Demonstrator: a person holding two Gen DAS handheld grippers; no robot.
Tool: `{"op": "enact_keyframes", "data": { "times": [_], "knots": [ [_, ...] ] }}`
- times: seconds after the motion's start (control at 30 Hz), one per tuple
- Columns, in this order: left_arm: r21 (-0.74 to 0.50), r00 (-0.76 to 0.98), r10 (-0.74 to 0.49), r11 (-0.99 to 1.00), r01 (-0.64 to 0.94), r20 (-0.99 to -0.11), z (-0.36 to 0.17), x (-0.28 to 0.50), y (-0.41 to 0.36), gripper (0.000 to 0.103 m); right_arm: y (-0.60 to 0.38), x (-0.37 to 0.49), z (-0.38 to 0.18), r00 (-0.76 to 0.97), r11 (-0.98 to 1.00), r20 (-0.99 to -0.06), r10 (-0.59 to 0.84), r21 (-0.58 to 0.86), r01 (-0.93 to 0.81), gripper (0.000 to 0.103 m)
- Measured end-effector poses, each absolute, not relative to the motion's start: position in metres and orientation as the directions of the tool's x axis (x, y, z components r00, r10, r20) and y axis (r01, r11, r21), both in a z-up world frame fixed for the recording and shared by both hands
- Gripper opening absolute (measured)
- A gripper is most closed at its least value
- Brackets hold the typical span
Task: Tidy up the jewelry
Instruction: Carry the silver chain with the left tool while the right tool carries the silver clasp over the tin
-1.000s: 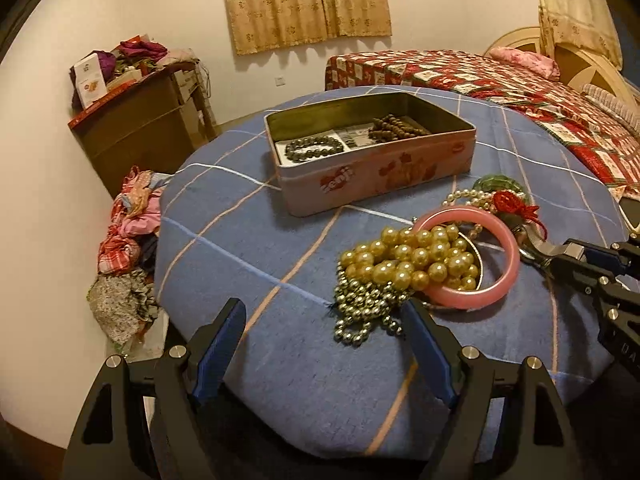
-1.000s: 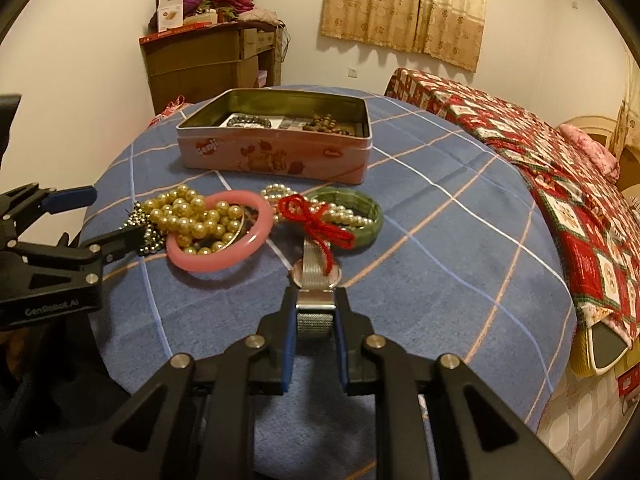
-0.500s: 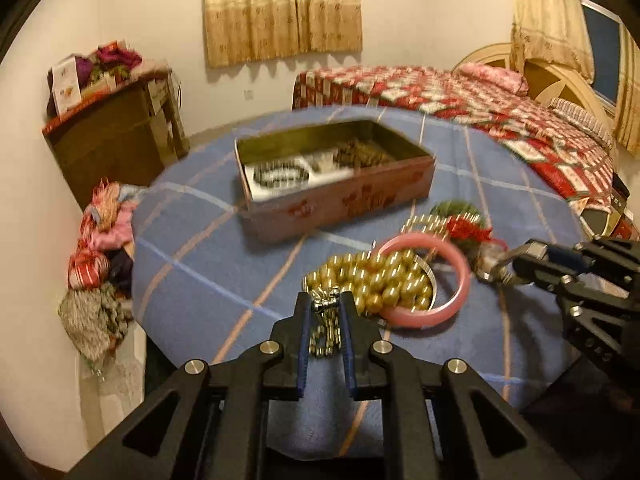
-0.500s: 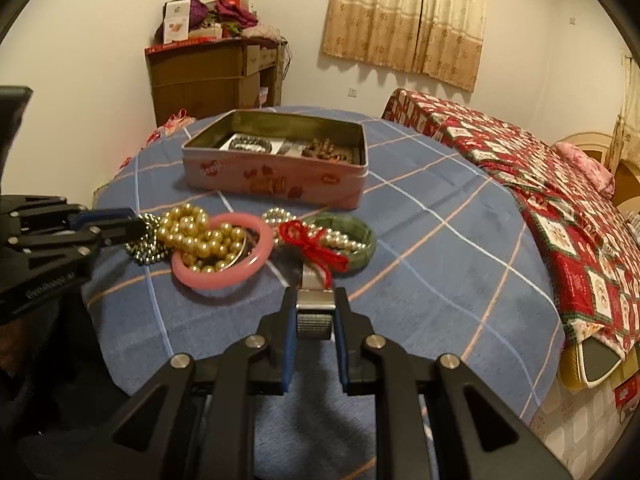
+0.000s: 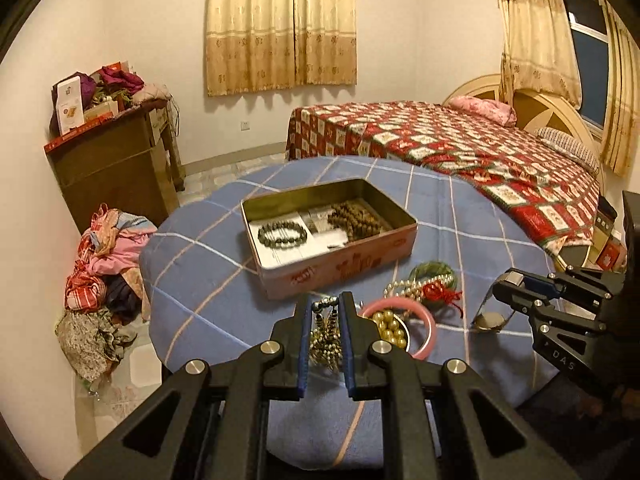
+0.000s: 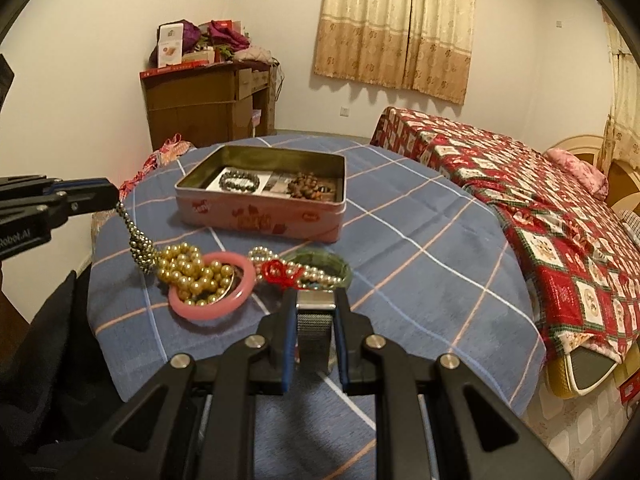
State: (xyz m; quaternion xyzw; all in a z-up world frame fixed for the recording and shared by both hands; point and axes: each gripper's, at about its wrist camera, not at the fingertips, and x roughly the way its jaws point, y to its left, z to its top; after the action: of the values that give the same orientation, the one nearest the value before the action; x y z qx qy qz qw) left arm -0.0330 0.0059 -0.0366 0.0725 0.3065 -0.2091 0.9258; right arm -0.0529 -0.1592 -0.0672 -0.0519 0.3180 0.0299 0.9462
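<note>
My left gripper [image 5: 326, 307] is shut on a chain of small metallic beads [image 5: 325, 334]. The chain [image 6: 136, 240] hangs taut from the left gripper [image 6: 114, 198] down to a heap of gold beads [image 6: 188, 274] lying in a pink bangle [image 6: 212, 312]. My right gripper [image 6: 315, 300] is shut on the mesh band of a watch [image 6: 314, 328]; the watch [image 5: 490, 322] dangles just above the cloth. A green bangle [image 6: 340, 267], a pearl strand and a red knot [image 6: 278, 272] lie beside it. Behind stands the open pink tin [image 5: 332, 270] with a dark bracelet [image 5: 282, 236] and brown beads [image 5: 356, 220].
The round table has a blue checked cloth [image 6: 420, 264]; its edge drops off close in front of both grippers. A bed with a red quilt [image 6: 540, 208] borders the right side. A wooden cabinet [image 5: 108, 172] and a pile of clothes [image 5: 104, 264] lie left.
My left gripper went from wide open to shut on the bead chain and rose, pulling the chain up. My right gripper rose a little with the watch.
</note>
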Motion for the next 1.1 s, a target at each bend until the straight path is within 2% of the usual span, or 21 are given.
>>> {"op": "enact_keyframes", "data": {
  "times": [0.67, 1.1],
  "knots": [
    [0.089, 0.824, -0.279, 0.926, 0.367, -0.493, -0.004, -0.003, 0.002, 0.013, -0.180, -0.035, -0.028, 0.865, 0.993, -0.500, -0.044, -0.118, -0.018, 0.019],
    [0.093, 0.841, -0.257, 0.936, 0.339, -0.477, 0.005, 0.040, -0.011, 0.013, -0.173, 0.008, -0.004, 0.894, 0.987, -0.445, -0.047, -0.160, -0.027, 0.018]
  ]
}}
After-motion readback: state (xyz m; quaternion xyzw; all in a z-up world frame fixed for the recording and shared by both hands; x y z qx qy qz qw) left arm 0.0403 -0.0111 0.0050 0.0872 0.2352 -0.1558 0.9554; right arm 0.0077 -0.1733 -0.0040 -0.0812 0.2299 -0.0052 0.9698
